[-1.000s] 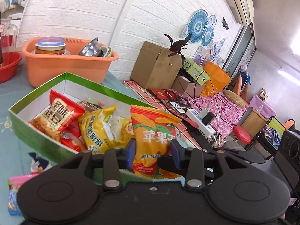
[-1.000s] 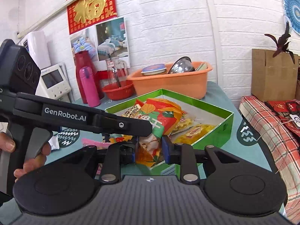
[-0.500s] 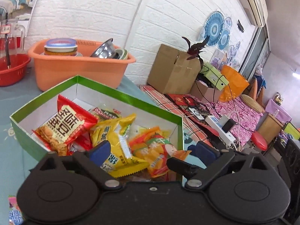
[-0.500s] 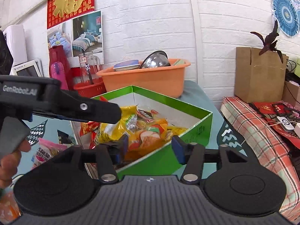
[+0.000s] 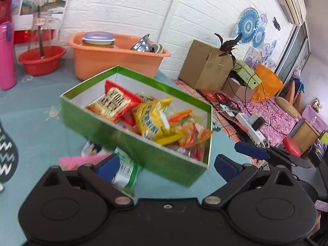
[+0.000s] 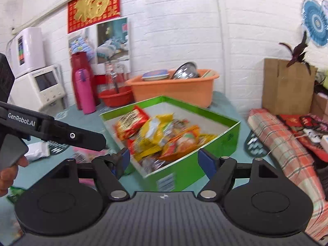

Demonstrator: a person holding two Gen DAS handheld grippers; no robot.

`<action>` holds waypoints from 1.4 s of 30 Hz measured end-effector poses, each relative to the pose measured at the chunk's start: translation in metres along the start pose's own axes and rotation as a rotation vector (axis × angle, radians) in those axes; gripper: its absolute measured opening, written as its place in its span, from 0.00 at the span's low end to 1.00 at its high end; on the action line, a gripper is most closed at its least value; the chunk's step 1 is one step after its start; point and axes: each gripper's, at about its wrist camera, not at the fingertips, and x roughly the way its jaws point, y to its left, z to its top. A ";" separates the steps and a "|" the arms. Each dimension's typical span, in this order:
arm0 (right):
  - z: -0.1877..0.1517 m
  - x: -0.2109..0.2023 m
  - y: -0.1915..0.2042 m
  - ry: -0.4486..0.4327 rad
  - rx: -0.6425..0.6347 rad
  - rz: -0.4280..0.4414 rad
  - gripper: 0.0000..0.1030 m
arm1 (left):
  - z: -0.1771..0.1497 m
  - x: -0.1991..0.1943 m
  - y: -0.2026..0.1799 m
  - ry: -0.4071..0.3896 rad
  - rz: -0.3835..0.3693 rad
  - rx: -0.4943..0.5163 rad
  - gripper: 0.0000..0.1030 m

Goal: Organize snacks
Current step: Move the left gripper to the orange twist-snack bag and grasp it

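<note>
Green cardboard box [image 5: 131, 141] sits mid-frame in both views on the teal worktop [image 5: 30, 102], holding a heap of snack packets: a red-and-cream one [image 5: 114, 102] at upper left of the pile, a yellow one [image 5: 153, 121] at centre, orange ones [image 5: 190, 133] toward the right corner.

Step in hand, by my reading: between placements. Both tongs are empty and spread wide. Left tongs [image 5: 167, 164] hover low-centre in the left wrist view, just short of the box's near wall. Right tongs [image 6: 164, 156] hover at the box's near corner in the right wrist view, nothing between the blue pads.

Loose packets outside the box: a green-and-white packet [image 5: 125, 176] by the left tongs' left pad at lower left, a pink packet [image 5: 82, 160] just beyond it, both blurred. A white wrapper [image 6: 39, 150] lies at the left edge of the right wrist view.

Next move likely calls for dropping the left tongs onto the green-and-white packet, closing on its edge, then lifting it over the near wall.

Pose: both tools held level, pointing forward across the box. The person's hand [image 6: 8, 174] grips the left tool's handle at far left.
</note>
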 end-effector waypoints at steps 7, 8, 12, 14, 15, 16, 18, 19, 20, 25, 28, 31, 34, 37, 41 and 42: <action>-0.029 -0.018 0.040 0.106 0.009 0.130 1.00 | -0.037 -0.029 0.009 0.056 -0.007 -0.007 1.00; -0.034 -0.021 0.047 0.119 0.009 0.151 1.00 | -0.042 -0.030 0.011 0.068 -0.021 -0.021 1.00; -0.053 -0.021 0.072 0.193 -0.008 0.199 1.00 | -0.057 -0.026 0.016 0.114 -0.053 -0.052 1.00; -0.059 -0.018 0.084 0.215 -0.025 0.209 1.00 | -0.062 -0.022 0.014 0.135 -0.049 -0.041 1.00; -0.061 -0.016 0.089 0.218 -0.039 0.204 1.00 | -0.064 -0.020 0.014 0.145 -0.053 -0.037 1.00; -0.062 -0.015 0.093 0.218 -0.050 0.200 1.00 | -0.066 -0.019 0.013 0.152 -0.059 -0.031 1.00; -0.063 -0.010 0.098 0.222 -0.059 0.199 1.00 | -0.069 -0.016 0.012 0.160 -0.055 -0.017 1.00; -0.063 -0.008 0.100 0.225 -0.056 0.200 1.00 | -0.070 -0.015 0.013 0.162 -0.052 -0.015 1.00; -0.063 -0.005 0.102 0.231 -0.054 0.199 1.00 | -0.071 -0.013 0.013 0.166 -0.055 -0.018 1.00; -0.067 -0.002 0.101 0.235 -0.023 0.180 1.00 | -0.072 -0.008 0.017 0.184 -0.082 -0.031 1.00; -0.068 0.000 0.101 0.238 -0.013 0.173 1.00 | -0.071 -0.005 0.015 0.191 -0.085 -0.031 0.96; -0.069 0.003 0.100 0.241 -0.005 0.168 1.00 | -0.069 0.000 0.013 0.201 -0.091 -0.019 0.81; -0.071 0.006 0.099 0.247 0.005 0.166 0.88 | -0.071 0.005 0.014 0.222 -0.081 -0.006 0.68; -0.072 0.006 0.097 0.238 0.013 0.171 0.62 | -0.073 0.008 0.017 0.225 -0.098 -0.021 0.64; -0.071 0.005 0.096 0.249 0.015 0.185 0.29 | -0.071 0.004 0.011 0.209 -0.089 -0.002 0.60; -0.070 0.003 0.098 0.247 0.007 0.180 0.29 | -0.070 0.002 0.009 0.201 -0.089 0.010 0.60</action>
